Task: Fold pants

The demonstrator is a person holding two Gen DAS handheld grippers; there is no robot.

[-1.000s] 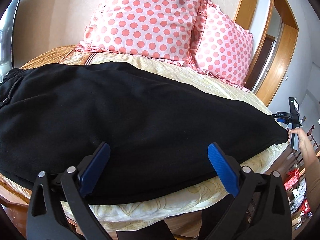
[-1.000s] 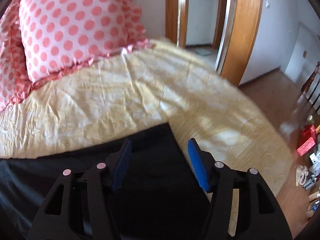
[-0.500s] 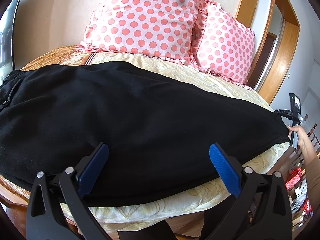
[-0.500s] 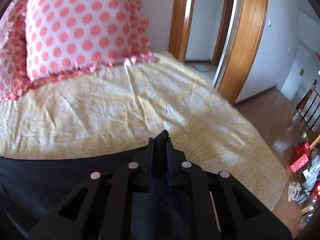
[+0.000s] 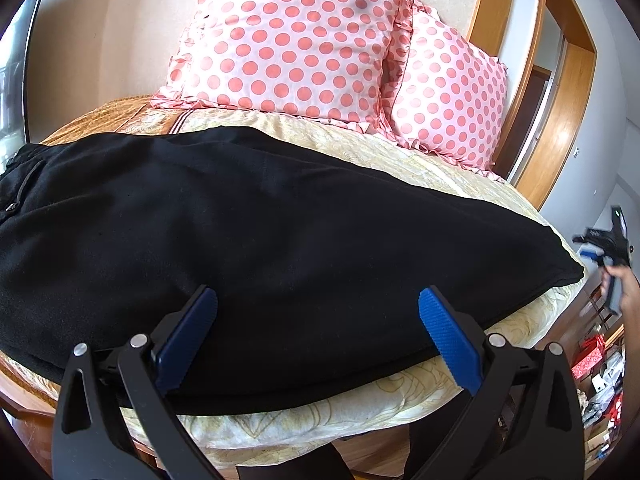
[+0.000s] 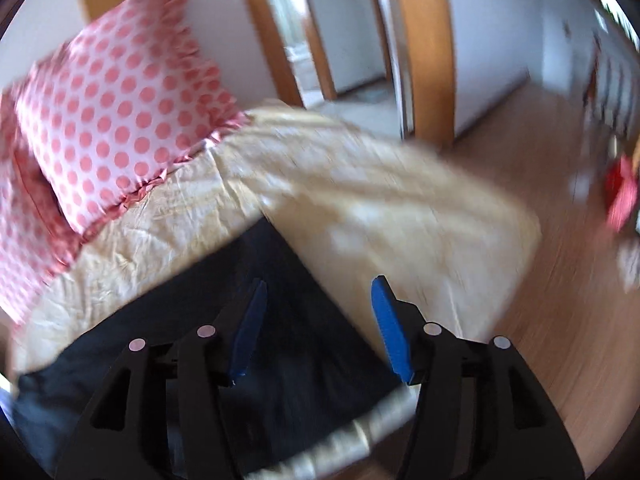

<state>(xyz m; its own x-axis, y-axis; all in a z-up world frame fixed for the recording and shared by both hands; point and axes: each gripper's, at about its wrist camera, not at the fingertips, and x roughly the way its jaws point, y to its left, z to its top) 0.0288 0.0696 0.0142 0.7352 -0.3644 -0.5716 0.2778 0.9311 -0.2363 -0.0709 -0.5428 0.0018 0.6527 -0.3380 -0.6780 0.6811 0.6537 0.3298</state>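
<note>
A wide bed [image 5: 400, 404] with a pale yellow patterned cover fills most of the room ahead of both claws. Across it lie the black pants [image 5: 260, 248], spread flat and long, waistband end off to the far left of the left gripper [image 5: 318, 334] and the leg cuff end tapering away to its far right, near the edge of the mattress. The near hem of the pants runs just under the left gripper's blue pads [image 5: 448, 340], which stand wide apart over the cloth without pinching any of it.

Beyond the pants, up against the wall, two pink pillows [image 5: 296, 40] with salmon dots lean side by side; past the right one is a wooden door frame [image 5: 568, 92].

The right gripper [image 6: 316, 322] hangs over the cuff end of the pants, tilted, its picture smeared. Its jaws are opening, the blue pads well apart, with dark fabric lying below and between them but not clamped. Seen from the left claw, it sits off the cuff corner, clear of the cloth, with a hand [image 5: 628, 292] on its handle. A red bag [image 6: 620, 196] lies on the wood floor far to its right.
</note>
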